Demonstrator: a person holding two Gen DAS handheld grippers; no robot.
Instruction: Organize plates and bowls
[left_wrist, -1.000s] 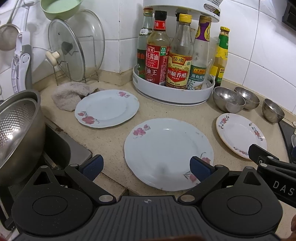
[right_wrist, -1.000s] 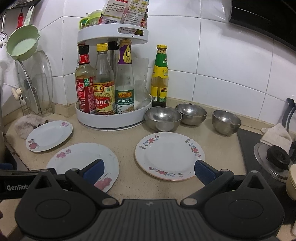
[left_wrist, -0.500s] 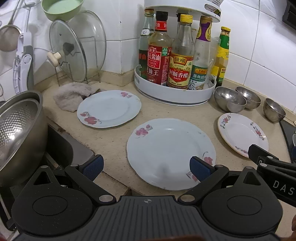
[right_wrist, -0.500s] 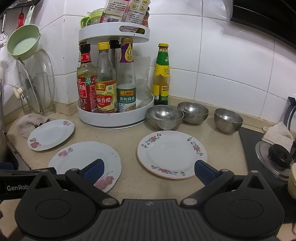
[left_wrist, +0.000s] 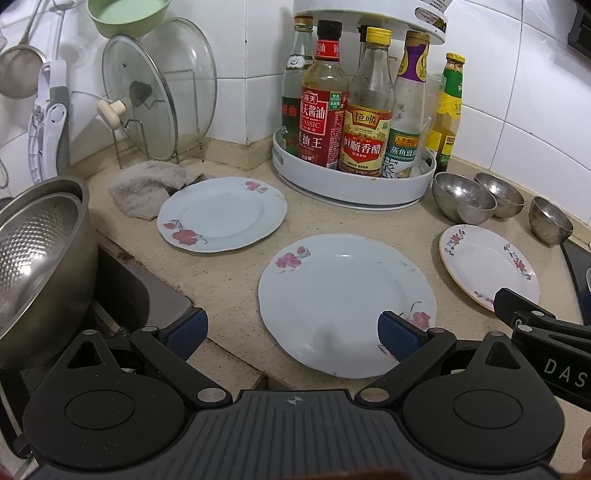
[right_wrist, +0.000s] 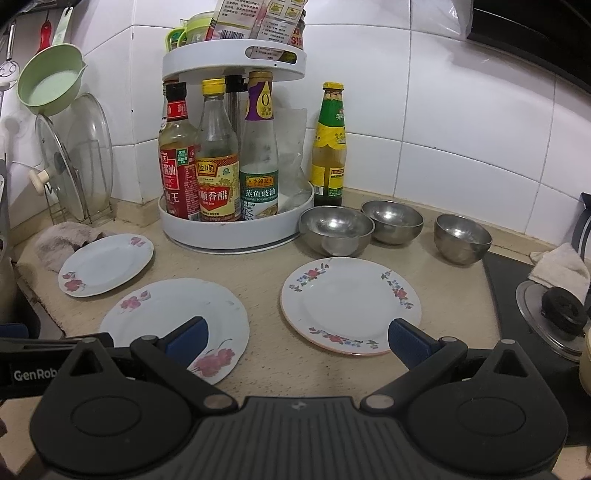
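Observation:
Three plates lie flat on the beige counter: a large pale-blue flowered plate (left_wrist: 347, 302) (right_wrist: 173, 317) at the front, a smaller pale-blue plate (left_wrist: 221, 214) (right_wrist: 105, 264) at the back left, and a white plate with a flower border (left_wrist: 487, 266) (right_wrist: 351, 304) on the right. Three steel bowls (left_wrist: 463, 203) (right_wrist: 336, 230) stand in a row behind the white plate. My left gripper (left_wrist: 291, 332) hovers open over the near edge of the large plate. My right gripper (right_wrist: 297, 341) is open, above the counter between the large plate and the white plate. Both hold nothing.
A white two-tier turntable (right_wrist: 236, 229) full of sauce bottles stands at the back. A cloth (left_wrist: 147, 184) and glass lids in a wire rack (left_wrist: 159, 96) sit back left. A steel pot (left_wrist: 33, 266) over the sink is on the left; a stove with a lid (right_wrist: 554, 317) is on the right.
Both views have shifted slightly: the plates and bowls sit a little to the right in the left view and a little higher in the right view. Nothing on the counter moved; both grippers stayed open.

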